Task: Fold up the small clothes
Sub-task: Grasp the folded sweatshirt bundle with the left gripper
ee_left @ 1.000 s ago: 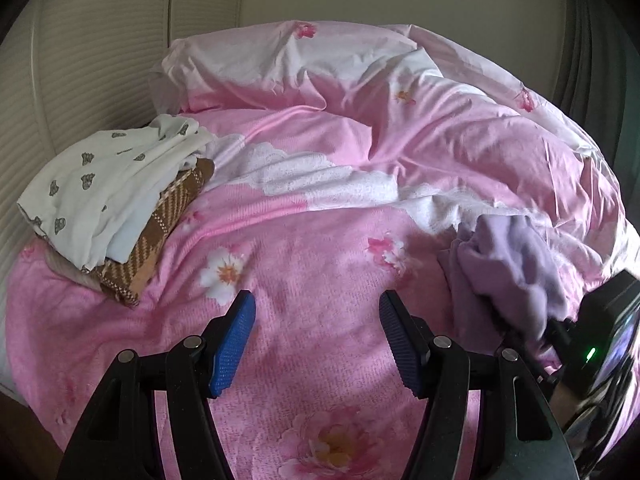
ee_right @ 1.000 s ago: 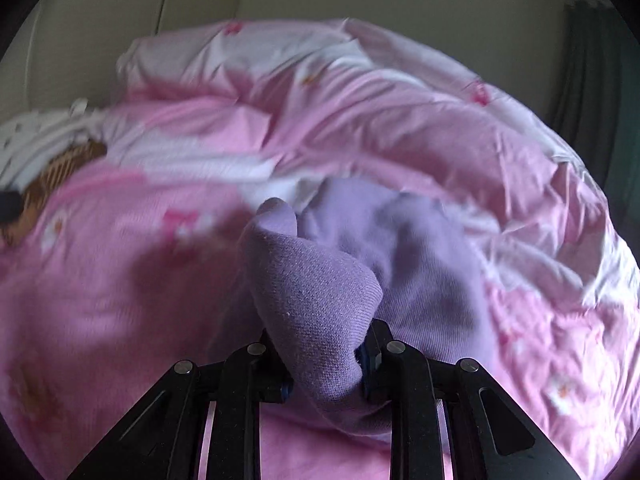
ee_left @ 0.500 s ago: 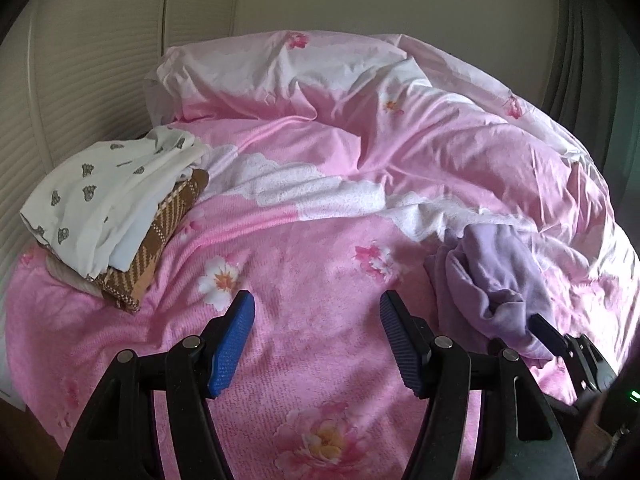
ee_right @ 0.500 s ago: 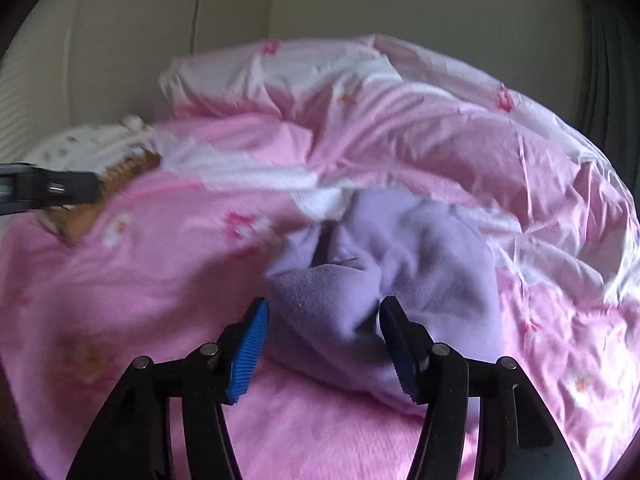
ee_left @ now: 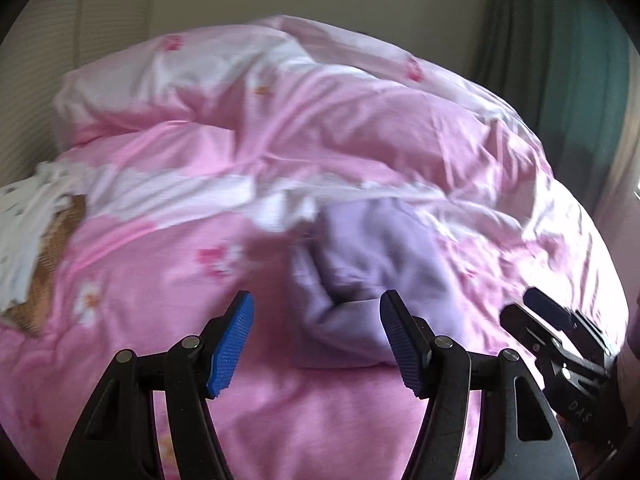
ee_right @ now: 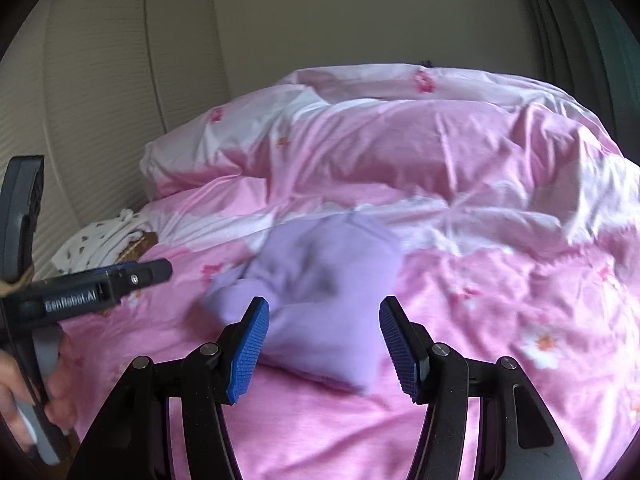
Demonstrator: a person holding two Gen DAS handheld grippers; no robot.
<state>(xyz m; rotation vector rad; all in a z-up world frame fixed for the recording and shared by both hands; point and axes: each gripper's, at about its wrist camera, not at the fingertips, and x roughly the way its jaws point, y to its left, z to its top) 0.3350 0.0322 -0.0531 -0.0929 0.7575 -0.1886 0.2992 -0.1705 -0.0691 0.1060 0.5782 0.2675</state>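
A lilac knit garment [ee_left: 372, 276] lies crumpled on the pink flowered bed cover [ee_left: 168, 280]; it also shows in the right wrist view [ee_right: 320, 292]. My left gripper [ee_left: 316, 340] is open and empty, just in front of the garment's near edge. My right gripper [ee_right: 324, 344] is open and empty, with the garment's near edge lying between and beyond its blue pads. The right gripper also shows at the right edge of the left wrist view [ee_left: 552, 320]. The left gripper's side shows at the left of the right wrist view [ee_right: 104, 288].
A pile of clothes, white patterned cloth [ee_right: 96, 240] over brown checked cloth [ee_left: 48, 280], sits at the bed's left side. A bunched pink duvet [ee_right: 420, 148] fills the back. A pale wardrobe [ee_right: 104, 100] stands left, a dark curtain [ee_left: 560, 100] right.
My right gripper opened and let go of the lilac garment, which now lies on the bed. My left gripper swung right toward the garment. Both views are blurred by motion.
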